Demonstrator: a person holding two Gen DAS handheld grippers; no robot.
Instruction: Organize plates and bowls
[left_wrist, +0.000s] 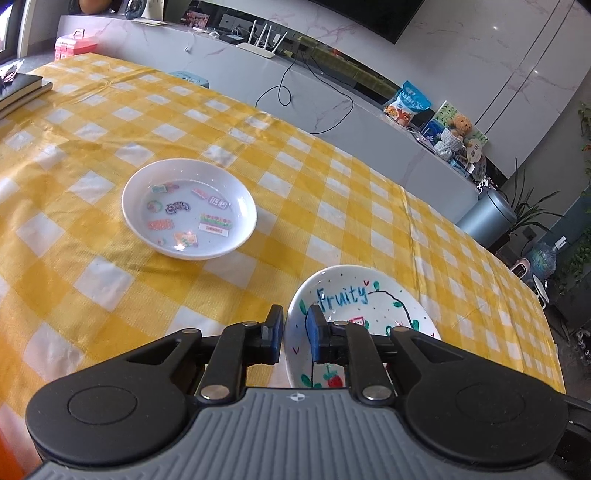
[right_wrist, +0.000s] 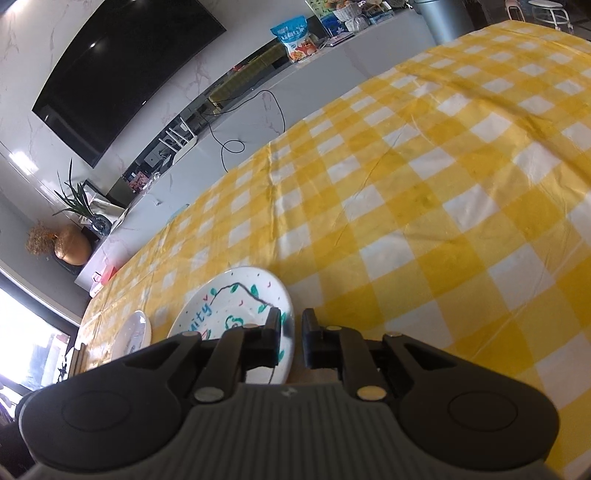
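Observation:
A white plate painted with "Fruity" (left_wrist: 364, 301) sits near the front of the yellow checked table (left_wrist: 110, 280). My left gripper (left_wrist: 294, 334) is shut on this plate's left rim, one blue pad inside and one outside. My right gripper (right_wrist: 291, 338) is shut on the same plate's (right_wrist: 236, 299) right rim. A second white plate with small stickers (left_wrist: 189, 208) lies flat further back on the left; it also shows in the right wrist view (right_wrist: 135, 334), beyond the Fruity plate.
Dark books (left_wrist: 20, 88) lie at the table's far left corner. A white marble counter (left_wrist: 332, 107) with a router, cables, a snack bag and toys runs behind the table. A grey bin (left_wrist: 487, 218) stands past the right end.

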